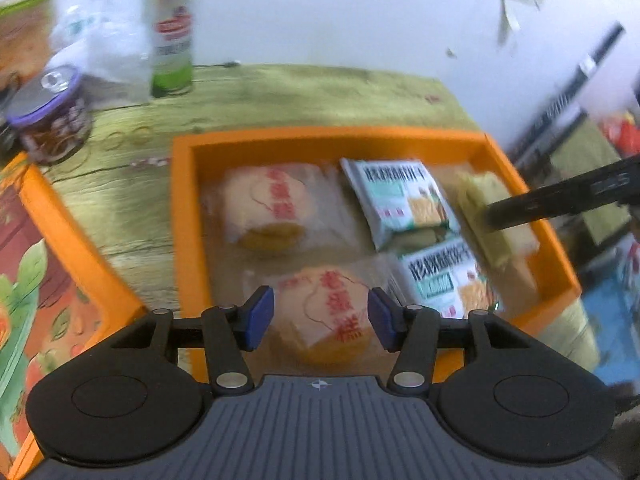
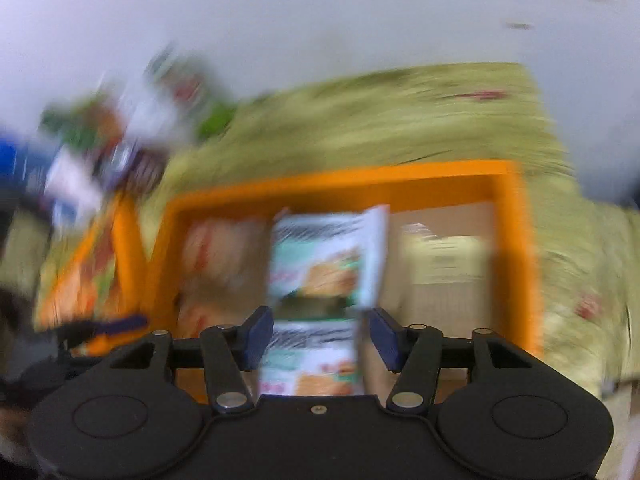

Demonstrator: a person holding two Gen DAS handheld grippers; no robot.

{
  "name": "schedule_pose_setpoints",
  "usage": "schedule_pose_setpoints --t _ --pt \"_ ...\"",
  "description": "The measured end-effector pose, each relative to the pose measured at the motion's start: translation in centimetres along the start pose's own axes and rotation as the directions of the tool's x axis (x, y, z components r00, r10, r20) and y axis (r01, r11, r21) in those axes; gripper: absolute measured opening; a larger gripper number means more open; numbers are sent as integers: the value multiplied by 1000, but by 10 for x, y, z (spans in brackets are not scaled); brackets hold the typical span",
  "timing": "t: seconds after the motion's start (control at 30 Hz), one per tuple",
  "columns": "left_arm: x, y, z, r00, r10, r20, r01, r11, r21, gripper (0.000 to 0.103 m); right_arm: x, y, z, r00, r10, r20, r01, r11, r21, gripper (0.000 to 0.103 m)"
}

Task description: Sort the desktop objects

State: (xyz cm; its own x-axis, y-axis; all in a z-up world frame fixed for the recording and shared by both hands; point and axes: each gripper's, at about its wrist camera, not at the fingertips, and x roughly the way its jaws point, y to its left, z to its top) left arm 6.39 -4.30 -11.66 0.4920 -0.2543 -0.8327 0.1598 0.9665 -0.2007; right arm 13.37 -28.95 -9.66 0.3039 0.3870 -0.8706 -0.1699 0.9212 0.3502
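Green wood-grain tabletop (image 1: pixel 280 92) against pale wall (image 1: pixel 320 8).

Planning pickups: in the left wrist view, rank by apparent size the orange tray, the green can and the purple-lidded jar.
1. orange tray, by far the largest.
2. green can.
3. purple-lidded jar, close to the can; its nearness makes that order unsure.
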Motion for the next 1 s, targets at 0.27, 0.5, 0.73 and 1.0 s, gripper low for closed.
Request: schedule_pose_setpoints --t 0.27,0.5,0.73,1.0 --pt "17 4 -9 999 46 -29 -45 999 27 43 56 65 -20 992 -47 -119 4 943 -334 29" --pt "21 11 -8 999 25 -39 -25 1000 17 44 76 85 -34 988 -58 -141 -13 889 -458 26" --pt "24 16 -5 999 24 -44 -23 1000 8 47 81 89 -30 987 -54 -154 -25 882 -471 20" --pt "24 17 -5 999 18 -45 -18 1000 5 47 82 85 -23 985 -25 -172 -46 916 -398 20"
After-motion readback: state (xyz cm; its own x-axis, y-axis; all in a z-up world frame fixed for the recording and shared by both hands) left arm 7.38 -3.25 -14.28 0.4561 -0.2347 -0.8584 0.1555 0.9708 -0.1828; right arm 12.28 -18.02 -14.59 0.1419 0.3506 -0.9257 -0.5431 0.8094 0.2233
